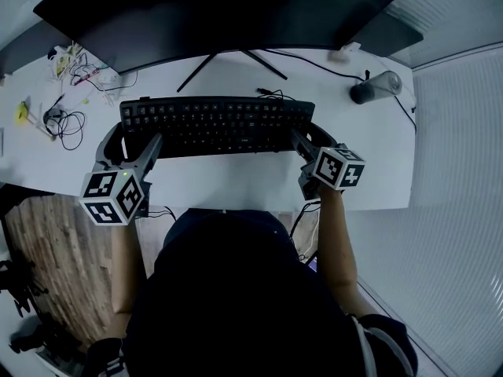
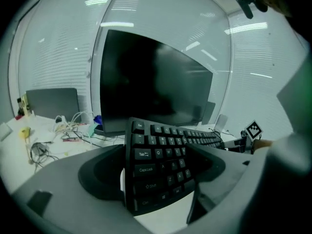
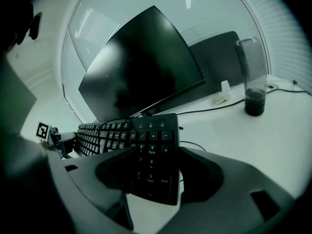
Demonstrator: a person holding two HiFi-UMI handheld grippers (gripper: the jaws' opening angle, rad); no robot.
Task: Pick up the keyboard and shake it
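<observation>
A black full-size keyboard (image 1: 216,124) lies crosswise in front of the monitor on the white desk (image 1: 236,181). My left gripper (image 1: 137,136) is shut on its left end, and in the left gripper view the jaws (image 2: 156,177) clamp the Tab and Caps Lock side of the keyboard (image 2: 161,152). The right gripper (image 1: 309,141) is shut on the right end. In the right gripper view its jaws (image 3: 156,177) hold the number pad of the keyboard (image 3: 151,143). Whether the keyboard rests on the desk or hangs just above it, I cannot tell.
A large dark monitor (image 1: 228,14) on a splayed stand rises right behind the keyboard. A glass tumbler (image 1: 379,85) with dark liquid stands at the back right. Loose cables (image 1: 69,122) and small items clutter the desk's left. The desk's front edge is close to the person's body.
</observation>
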